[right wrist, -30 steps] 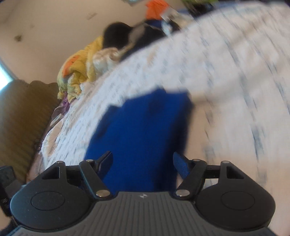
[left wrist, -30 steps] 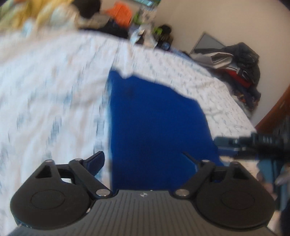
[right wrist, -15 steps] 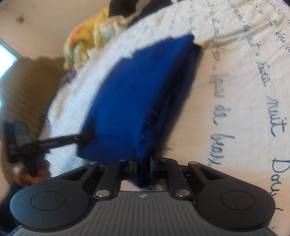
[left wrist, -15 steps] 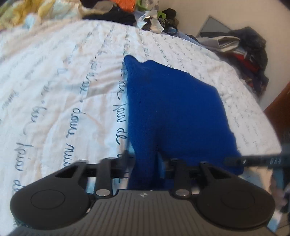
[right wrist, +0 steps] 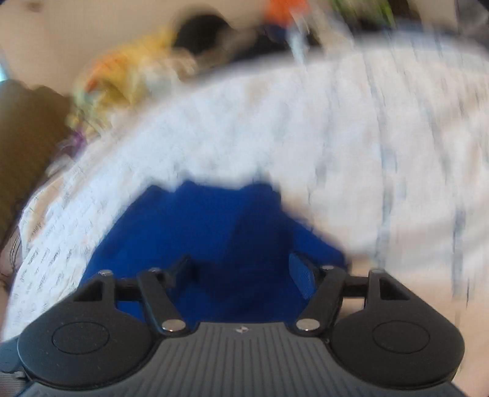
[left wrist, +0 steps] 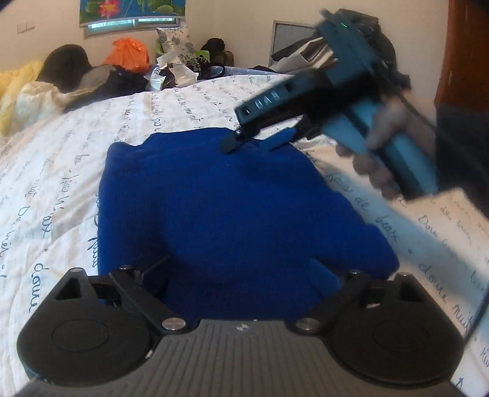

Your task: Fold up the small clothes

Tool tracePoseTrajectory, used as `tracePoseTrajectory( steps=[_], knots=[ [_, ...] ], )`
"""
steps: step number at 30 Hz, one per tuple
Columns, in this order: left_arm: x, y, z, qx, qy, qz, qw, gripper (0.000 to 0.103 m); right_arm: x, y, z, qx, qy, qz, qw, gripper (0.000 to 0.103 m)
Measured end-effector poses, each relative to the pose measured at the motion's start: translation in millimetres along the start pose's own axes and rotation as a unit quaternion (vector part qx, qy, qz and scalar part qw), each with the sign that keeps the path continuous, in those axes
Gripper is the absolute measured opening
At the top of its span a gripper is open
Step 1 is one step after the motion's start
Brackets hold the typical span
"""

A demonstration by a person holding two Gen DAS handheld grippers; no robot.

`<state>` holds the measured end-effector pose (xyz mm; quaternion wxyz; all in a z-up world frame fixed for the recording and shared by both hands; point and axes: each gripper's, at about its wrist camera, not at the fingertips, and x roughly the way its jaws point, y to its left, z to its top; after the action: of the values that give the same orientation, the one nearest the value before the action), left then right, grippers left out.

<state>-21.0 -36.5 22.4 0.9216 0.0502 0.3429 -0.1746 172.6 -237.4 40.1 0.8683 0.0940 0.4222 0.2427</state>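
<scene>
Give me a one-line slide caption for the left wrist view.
Open left hand-held gripper over a blue garment on a script-print bedspread, right hand-held gripper above its far edge.

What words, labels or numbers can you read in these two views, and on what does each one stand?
"douce": handwriting-style print on the white bedspread, near left edge.
"de beaux": same bedspread, right of the blue garment.
"nuit": bedspread, far right.
Raised characters on the right gripper: too blurred to read.
Other script lines on the bedspread: too small or distorted.
Right wrist view: motion blur, nothing readable.

Script-printed white bedspread (left wrist: 61, 171), cluttered pale wall (left wrist: 238, 39), window (left wrist: 134, 23)
</scene>
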Motion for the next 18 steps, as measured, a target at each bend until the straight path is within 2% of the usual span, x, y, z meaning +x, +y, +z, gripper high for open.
tracePoseTrajectory(
  steps=[2, 3, 4, 5, 7, 8, 10, 12, 14, 15, 16, 18],
  knots=[
    [-1, 2, -2, -0.012, -0.001, -0.003, 0.9999, 0.096, 9, 10, 11, 0.000, 0.035, -0.021, 0.999, 0.068],
    [-1, 2, -2, -0.016, -0.002, -0.004, 0.9999, 0.096, 8, 20, 14, -0.013, 0.033, -0.033, 0.999, 0.069],
    [-1, 2, -2, -0.019, -0.004, -0.004, 0.9998, 0.097, 0, 34, 15, -0.031, 0.013, -0.033, 0.999, 0.070],
    [-1, 1, -3, -0.019, -0.005, -0.003, 0.9998, 0.098, -8, 48, 15, -0.046, -0.010, -0.020, 0.999, 0.070],
    [0, -2, -2, -0.017, -0.005, 0.001, 0.9998, 0.100, -6, 69, 15, -0.060, -0.014, 0.022, 0.998, 0.069],
    [1, -3, -2, -0.016, -0.003, 0.003, 0.9999, 0.101, 5, 77, 13, -0.069, 0.000, 0.035, 0.997, 0.069],
    [2, -4, -1, -0.015, -0.001, 0.004, 0.9999, 0.102, 40, 79, 8, -0.076, 0.052, 0.014, 0.996, 0.069],
    [4, -4, 1, -0.014, -0.003, 0.005, 0.9999, 0.102, 56, 65, 3, -0.099, 0.009, 0.025, 0.995, 0.069],
    [1, -3, 2, -0.017, -0.006, 0.005, 0.9998, 0.100, 63, 54, 13, -0.049, 0.007, 0.042, 0.998, 0.069],
    [-5, 0, 2, -0.026, -0.011, 0.005, 0.9996, 0.096, 66, 54, 18, -0.038, 0.018, 0.042, 0.998, 0.069],
    [-14, 3, 2, -0.036, -0.016, 0.001, 0.9992, 0.096, 64, 56, 21, -0.033, 0.024, 0.037, 0.998, 0.069],
    [-40, 12, -5, -0.044, -0.042, 0.000, 0.9982, 0.098, 40, 54, 16, -0.008, 0.012, 0.034, 0.999, 0.070]
  ],
)
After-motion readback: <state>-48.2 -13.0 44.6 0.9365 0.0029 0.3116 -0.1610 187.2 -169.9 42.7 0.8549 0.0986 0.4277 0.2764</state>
